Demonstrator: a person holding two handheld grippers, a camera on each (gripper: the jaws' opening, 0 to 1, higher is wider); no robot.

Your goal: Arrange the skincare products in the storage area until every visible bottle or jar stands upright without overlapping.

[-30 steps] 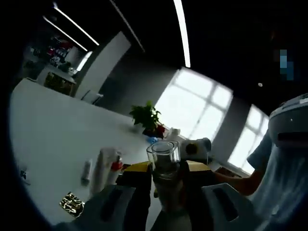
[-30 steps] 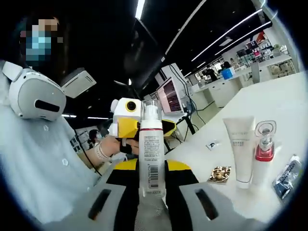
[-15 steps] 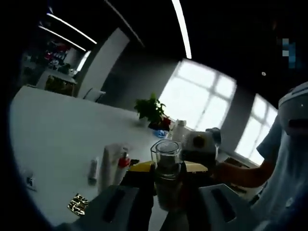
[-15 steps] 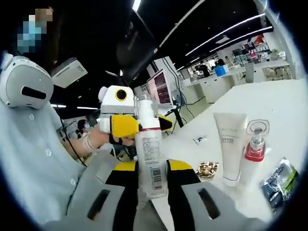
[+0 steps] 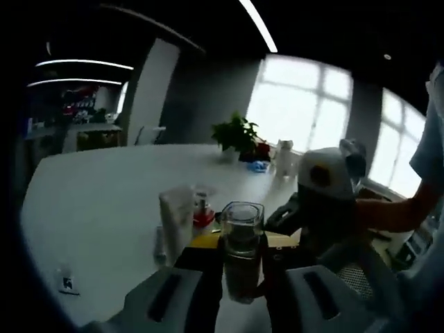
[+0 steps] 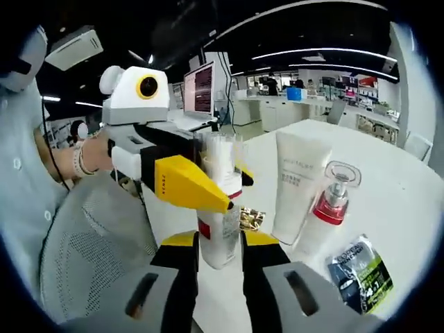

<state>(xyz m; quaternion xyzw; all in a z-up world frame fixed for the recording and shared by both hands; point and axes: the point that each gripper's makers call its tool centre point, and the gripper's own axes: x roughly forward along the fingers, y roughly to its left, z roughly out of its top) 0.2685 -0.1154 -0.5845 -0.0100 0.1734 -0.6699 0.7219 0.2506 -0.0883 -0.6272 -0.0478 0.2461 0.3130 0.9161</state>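
White table [image 6: 388, 180]; each gripper [image 5: 243, 277] [image 6: 218, 253] clamps an upright bottle [image 5: 241, 243] [image 6: 220, 208] between its jaws.

In the right gripper view, a bottle [image 6: 220, 229] stands at centre frame between the jaws. Right of it on the table [image 6: 388, 187] stand a tube [image 6: 298, 184], then a pump bottle [image 6: 326, 208]; a sachet [image 6: 361, 274] lies lower right.

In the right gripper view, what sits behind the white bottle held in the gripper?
A small gold ornate object peeks out beside the white clear-capped bottle clamped in the right gripper; the bottle covers the rest. The left gripper's yellow fingers cross its front.
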